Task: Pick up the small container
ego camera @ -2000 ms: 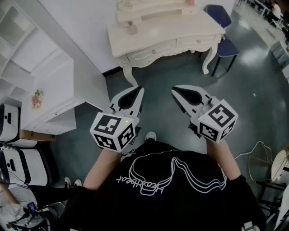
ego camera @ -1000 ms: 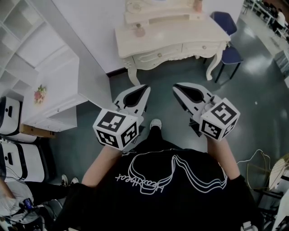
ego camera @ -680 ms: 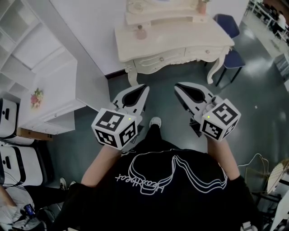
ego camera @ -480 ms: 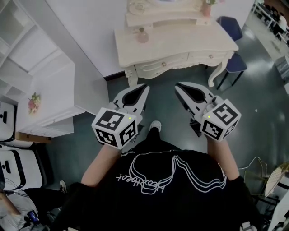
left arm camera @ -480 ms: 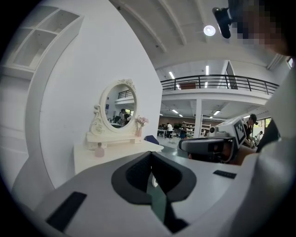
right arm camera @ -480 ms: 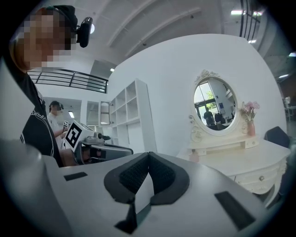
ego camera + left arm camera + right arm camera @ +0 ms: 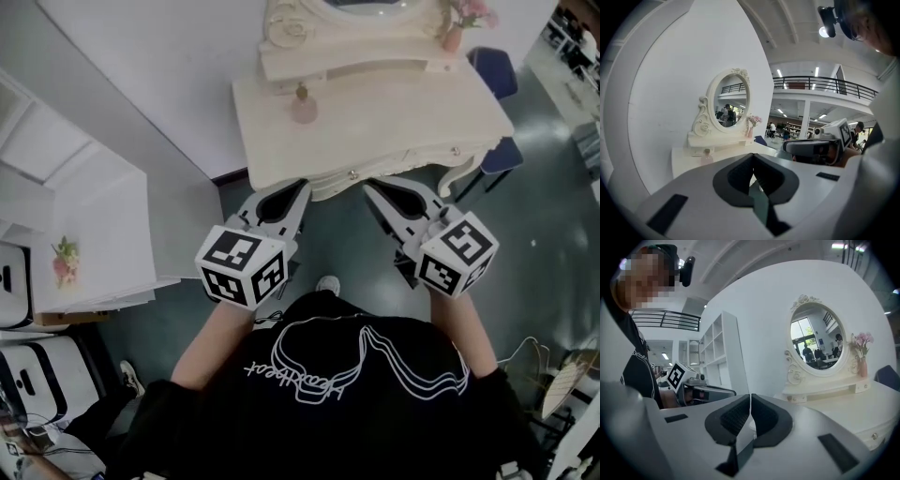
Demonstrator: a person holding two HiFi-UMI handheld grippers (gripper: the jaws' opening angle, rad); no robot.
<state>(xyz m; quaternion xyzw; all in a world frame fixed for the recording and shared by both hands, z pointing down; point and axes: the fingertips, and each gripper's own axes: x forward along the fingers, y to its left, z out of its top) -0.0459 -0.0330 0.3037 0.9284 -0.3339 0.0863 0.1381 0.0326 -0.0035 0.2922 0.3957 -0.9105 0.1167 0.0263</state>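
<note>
The small container, a pale pink bottle (image 7: 303, 108) with a dark stopper, stands at the back left of the cream dressing table (image 7: 394, 122). In the left gripper view the bottle (image 7: 707, 157) stands on the tabletop below the mirror. Both grippers are held side by side in front of the table's near edge, well short of the bottle. My left gripper (image 7: 302, 185) (image 7: 752, 155) is shut and holds nothing. My right gripper (image 7: 367, 185) (image 7: 750, 395) has its jaws almost together, just opening, with nothing between them.
An oval mirror (image 7: 732, 101) on a raised shelf backs the table. A pink vase of flowers (image 7: 454, 37) stands at its right end. A blue chair (image 7: 494, 70) sits right of the table, and a white shelf unit (image 7: 84, 216) fills the left. Grey floor lies below.
The dressing table has come much nearer in the head view, and its front edge now lies just beyond the gripper tips. Both grippers keep the same side-by-side pose.
</note>
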